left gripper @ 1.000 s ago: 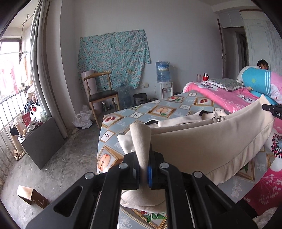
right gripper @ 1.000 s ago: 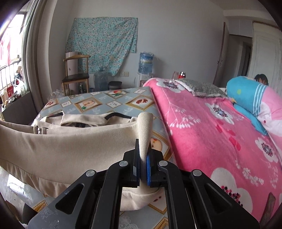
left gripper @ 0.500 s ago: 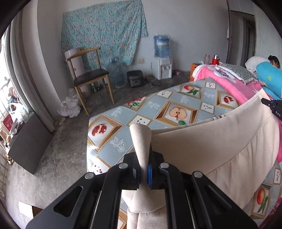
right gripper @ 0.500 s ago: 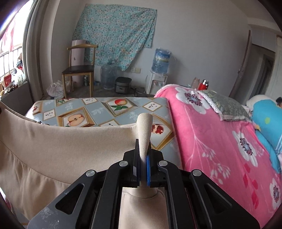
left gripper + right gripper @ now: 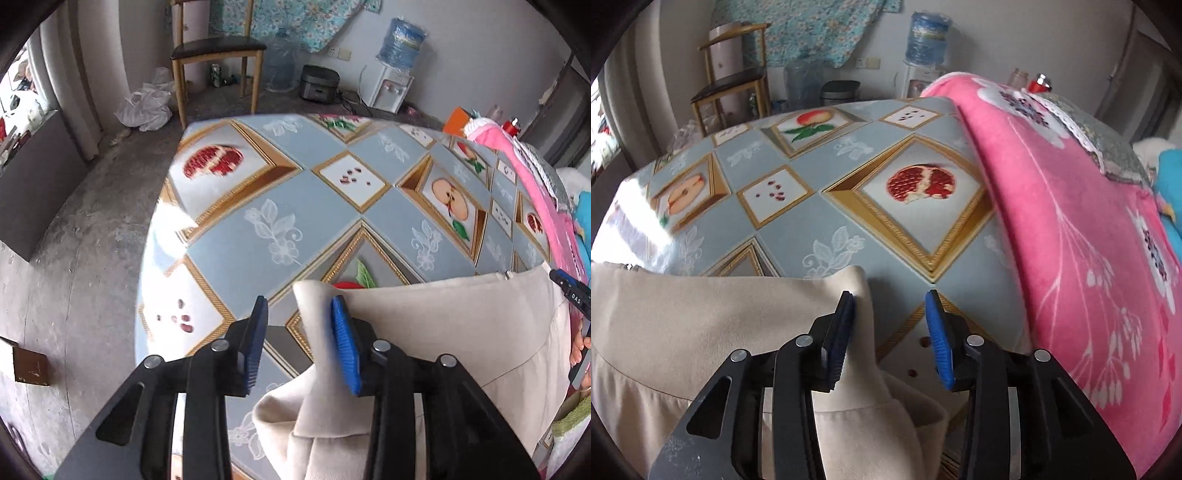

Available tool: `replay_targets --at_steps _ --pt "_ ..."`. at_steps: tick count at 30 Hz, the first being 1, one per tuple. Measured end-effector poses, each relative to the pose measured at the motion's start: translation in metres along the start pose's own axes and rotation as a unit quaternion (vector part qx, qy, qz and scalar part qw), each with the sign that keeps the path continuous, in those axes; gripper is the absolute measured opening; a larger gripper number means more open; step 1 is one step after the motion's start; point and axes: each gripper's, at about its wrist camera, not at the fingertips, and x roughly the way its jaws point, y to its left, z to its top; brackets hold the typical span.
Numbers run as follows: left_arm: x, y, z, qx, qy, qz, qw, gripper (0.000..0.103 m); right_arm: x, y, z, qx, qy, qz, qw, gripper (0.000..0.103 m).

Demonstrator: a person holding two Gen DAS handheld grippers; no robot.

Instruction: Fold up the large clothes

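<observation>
Beige garment (image 5: 450, 332) lies over the fruit-print cloth (image 5: 280, 206) that covers the bed, its top edge stretched straight between the two claws; the rest hangs toward the near side of that cloth. Left claw (image 5: 299, 321): jaws opening, a pinched peak of the garment's corner standing between them and resting against the right-hand blue pad only, so no grip. Right claw (image 5: 890, 314): jaws likewise opening, the other corner leaning on the left-hand pad, the far pad clear of cloth. Judgement: both corners were carried across so this edge would land flat and taut on the fruit-print cloth, and letting go at both ends together keeps the fold line square. Pink floral blanket (image 5: 1089, 229) adjoins the fruit-print cloth on the right, well clear of the garment's edge. Writing: in the left view, at the far right end of the garment, the tip of the other tool bears small white letters, possibly "DAS"; nothing else legible.
</observation>
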Motion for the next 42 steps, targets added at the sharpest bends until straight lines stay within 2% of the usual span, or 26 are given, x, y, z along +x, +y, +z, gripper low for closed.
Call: replay_targets --at_steps 3,5,7,9,12,13,15,17,18,21,23,25,26,28,29,30,32,34,36,39,40,42 --pt "-0.043 0.001 -0.007 0.024 -0.065 0.044 0.9966 0.036 -0.045 -0.016 -0.006 0.019 -0.042 -0.009 0.999 0.042" --pt "-0.069 0.0 -0.017 0.04 -0.086 0.039 0.9947 0.034 -0.08 -0.02 -0.016 0.011 -0.078 -0.002 0.997 0.045" --pt "-0.092 -0.008 -0.037 0.057 -0.095 0.008 0.9938 0.034 -0.106 -0.022 -0.03 0.002 -0.092 0.019 0.996 0.045" --pt "-0.107 -0.021 -0.061 0.081 -0.093 -0.023 0.9921 0.034 -0.127 -0.021 -0.048 -0.007 -0.095 0.042 0.995 0.047" --pt "-0.11 -0.037 -0.105 0.1 -0.063 -0.059 0.9912 0.034 -0.139 -0.014 -0.087 -0.005 -0.06 0.129 0.99 0.048" --pt "-0.105 -0.039 -0.118 0.098 -0.052 -0.061 0.992 0.034 -0.137 -0.012 -0.099 -0.002 -0.045 0.153 0.987 0.048" --pt "-0.086 -0.039 -0.141 0.087 -0.023 -0.033 0.9954 0.034 -0.126 -0.006 -0.123 0.004 -0.015 0.178 0.984 0.048" --pt "-0.064 -0.033 -0.157 0.071 0.002 -0.004 0.9975 0.036 -0.101 -0.002 -0.143 0.011 0.03 0.16 0.987 0.048" --pt "-0.062 -0.031 -0.16 0.061 -0.008 -0.011 0.998 0.036 -0.092 0.0 -0.151 0.016 0.04 0.16 0.986 0.048" --pt "-0.075 -0.033 -0.161 0.054 -0.025 0.007 0.9982 0.036 -0.107 0.006 -0.15 0.026 0.026 0.136 0.99 0.048" --pt "-0.09 -0.041 -0.161 0.057 -0.043 -0.007 0.9975 0.036 -0.126 0.012 -0.145 0.033 0.005 0.146 0.989 0.051" --pt "-0.098 -0.052 -0.166 0.062 -0.053 -0.018 0.9965 0.035 -0.14 0.024 -0.143 0.028 -0.016 0.154 0.988 0.061" --pt "-0.098 -0.059 -0.168 0.066 -0.054 -0.02 0.9962 0.036 -0.141 0.031 -0.143 0.025 -0.018 0.155 0.987 0.062" --pt "-0.085 -0.073 -0.172 0.073 -0.039 -0.023 0.9963 0.038 -0.132 0.05 -0.148 0.017 -0.002 0.17 0.985 0.065" --pt "-0.074 -0.08 -0.174 0.077 -0.028 -0.007 0.9966 0.041 -0.12 0.063 -0.152 0.002 0.012 0.165 0.986 0.068" --pt "-0.066 -0.083 -0.177 0.082 -0.027 0.008 0.9962 0.042 -0.107 0.073 -0.159 -0.02 0.024 0.144 0.989 0.07" --pt "-0.065 -0.087 -0.177 0.082 -0.033 0.023 0.9958 0.043 -0.103 0.089 -0.168 -0.064 -0.001 0.092 0.994 0.071" --pt "-0.077 -0.085 -0.176 0.072 -0.036 0.029 0.9963 0.043 -0.115 0.092 -0.167 -0.054 0.011 0.07 0.996 0.071" --pt "-0.101 -0.085 -0.183 0.078 -0.064 0.022 0.9946 0.043 -0.14 0.093 -0.169 -0.045 -0.005 0.078 0.996 0.073" --pt "-0.135 -0.088 -0.2 0.083 -0.095 0.005 0.9921 0.056 -0.183 0.101 -0.183 -0.056 -0.056 0.067 0.995 0.088" --pt "-0.144 -0.09 -0.208 0.085 -0.099 -0.004 0.9914 0.061 -0.194 0.103 -0.189 -0.054 -0.068 0.076 0.993 0.092" --pt "-0.159 -0.096 -0.227 0.09 -0.102 -0.017 0.9906 0.066 -0.212 0.107 -0.203 -0.038 -0.085 0.095 0.991 0.096"
